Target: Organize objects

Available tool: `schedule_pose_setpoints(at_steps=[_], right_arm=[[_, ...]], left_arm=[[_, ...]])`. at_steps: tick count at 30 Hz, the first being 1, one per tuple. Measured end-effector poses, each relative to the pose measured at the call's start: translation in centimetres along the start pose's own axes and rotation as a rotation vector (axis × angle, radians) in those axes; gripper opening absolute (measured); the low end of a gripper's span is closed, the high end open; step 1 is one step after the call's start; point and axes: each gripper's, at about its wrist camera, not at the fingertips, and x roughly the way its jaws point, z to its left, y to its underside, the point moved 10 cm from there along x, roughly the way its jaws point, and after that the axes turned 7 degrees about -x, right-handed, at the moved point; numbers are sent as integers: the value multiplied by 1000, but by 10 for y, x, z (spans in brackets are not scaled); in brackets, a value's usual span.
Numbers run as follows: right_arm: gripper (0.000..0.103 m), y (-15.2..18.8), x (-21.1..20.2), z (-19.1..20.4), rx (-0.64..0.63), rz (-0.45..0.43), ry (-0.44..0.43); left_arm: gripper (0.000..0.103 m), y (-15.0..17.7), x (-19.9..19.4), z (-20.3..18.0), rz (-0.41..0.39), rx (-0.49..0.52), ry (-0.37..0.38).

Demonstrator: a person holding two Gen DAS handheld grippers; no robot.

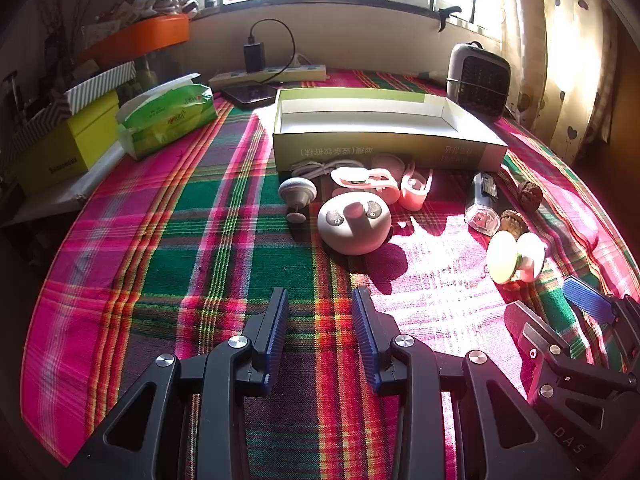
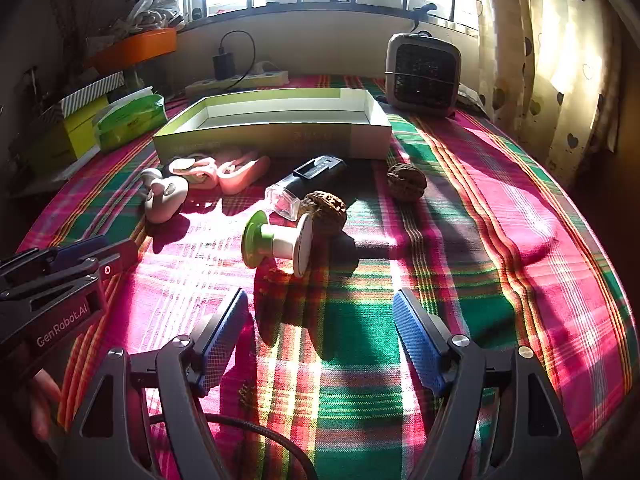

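right gripper (image 2: 320, 344) jaws apart, empty | left gripper (image 1: 320, 336) likewise | spool (image 2: 280, 242) mid-frame: light, rigid, rolls; we'd pinch its white waist

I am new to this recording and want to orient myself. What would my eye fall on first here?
First the bright plaid tablecloth, pink and green, covering the whole table. Then the long open box at the back, empty inside, with small items scattered before it: a green-and-white spool and two walnuts. Both grippers, left and right, hover open in the foreground.
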Motion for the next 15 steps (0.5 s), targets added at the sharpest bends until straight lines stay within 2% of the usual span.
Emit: schedule_pose_setpoints(at_steps=[15], right_arm=[[75, 0, 0, 0, 0, -1, 0]], left_arm=[[31, -2, 0, 0, -2, 1, -1]])
